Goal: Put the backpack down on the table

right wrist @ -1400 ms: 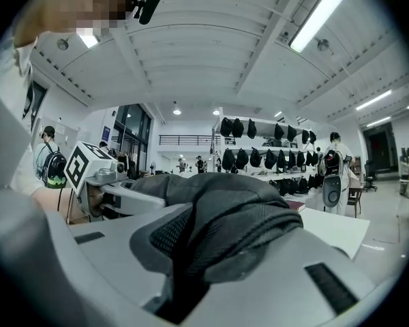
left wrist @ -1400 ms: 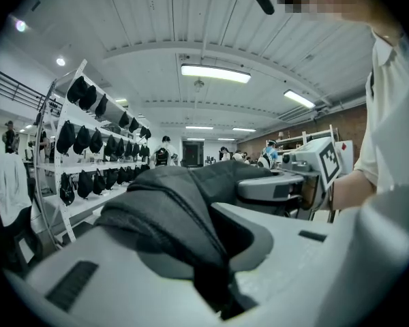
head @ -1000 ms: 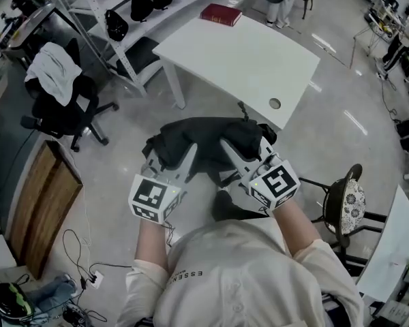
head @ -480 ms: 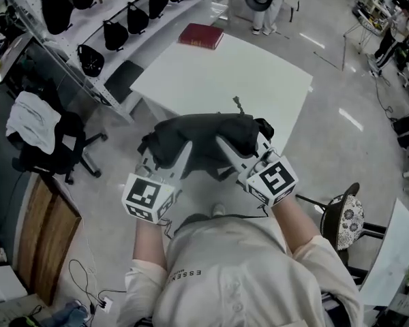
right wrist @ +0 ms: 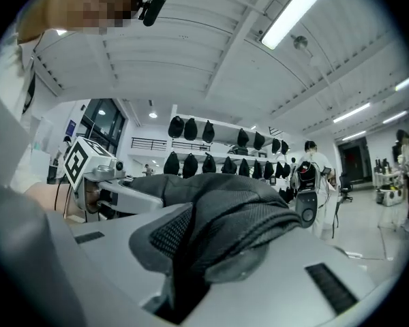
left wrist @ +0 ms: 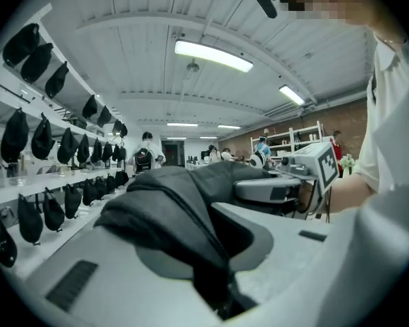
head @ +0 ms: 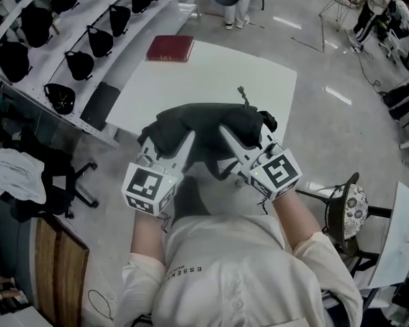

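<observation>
Sagging between both tools, the black backpack (head: 208,133) looks soft, crumpled.

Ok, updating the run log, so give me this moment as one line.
left gripper: shut on backpack | right gripper: shut on backpack | backpack: held up over near edge of table

Black backpack (head: 206,129) near white table (head: 215,70)
</observation>
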Motion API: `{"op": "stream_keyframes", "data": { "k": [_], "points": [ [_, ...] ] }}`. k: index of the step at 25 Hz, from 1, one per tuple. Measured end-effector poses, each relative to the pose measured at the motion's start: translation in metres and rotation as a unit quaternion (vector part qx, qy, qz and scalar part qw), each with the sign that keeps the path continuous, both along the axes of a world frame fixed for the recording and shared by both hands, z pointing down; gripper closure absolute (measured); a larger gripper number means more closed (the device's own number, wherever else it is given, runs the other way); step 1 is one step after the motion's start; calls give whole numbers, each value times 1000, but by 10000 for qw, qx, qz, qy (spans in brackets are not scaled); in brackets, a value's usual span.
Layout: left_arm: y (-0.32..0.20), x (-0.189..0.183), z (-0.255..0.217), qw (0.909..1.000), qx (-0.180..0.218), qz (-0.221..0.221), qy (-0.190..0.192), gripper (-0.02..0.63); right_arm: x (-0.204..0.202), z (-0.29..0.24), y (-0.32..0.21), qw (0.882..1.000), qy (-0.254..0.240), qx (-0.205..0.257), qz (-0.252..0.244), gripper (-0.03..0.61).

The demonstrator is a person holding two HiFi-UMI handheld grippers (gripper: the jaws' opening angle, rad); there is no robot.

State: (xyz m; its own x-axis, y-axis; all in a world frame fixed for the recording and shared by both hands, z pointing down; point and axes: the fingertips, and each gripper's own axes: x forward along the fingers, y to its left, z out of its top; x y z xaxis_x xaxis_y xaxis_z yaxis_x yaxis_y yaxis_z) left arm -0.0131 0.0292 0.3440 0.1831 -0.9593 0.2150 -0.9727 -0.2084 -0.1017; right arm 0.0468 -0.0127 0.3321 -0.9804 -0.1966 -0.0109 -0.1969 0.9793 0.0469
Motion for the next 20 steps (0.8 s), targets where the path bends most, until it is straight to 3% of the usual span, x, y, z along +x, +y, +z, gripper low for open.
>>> {"op": "stream_keyframes", "data": {
  "k": [8, 20],
  "points": [
    [-108, -49, 2, 9955, -177, 924, 82, 541, -42, 2, -96, 9954, 65, -87, 950, 494],
    [-250, -115, -2, 9795, -224, 1993, 199, 541, -103, -2, -225, 9796, 238, -181, 1989, 492]
  ]
}}
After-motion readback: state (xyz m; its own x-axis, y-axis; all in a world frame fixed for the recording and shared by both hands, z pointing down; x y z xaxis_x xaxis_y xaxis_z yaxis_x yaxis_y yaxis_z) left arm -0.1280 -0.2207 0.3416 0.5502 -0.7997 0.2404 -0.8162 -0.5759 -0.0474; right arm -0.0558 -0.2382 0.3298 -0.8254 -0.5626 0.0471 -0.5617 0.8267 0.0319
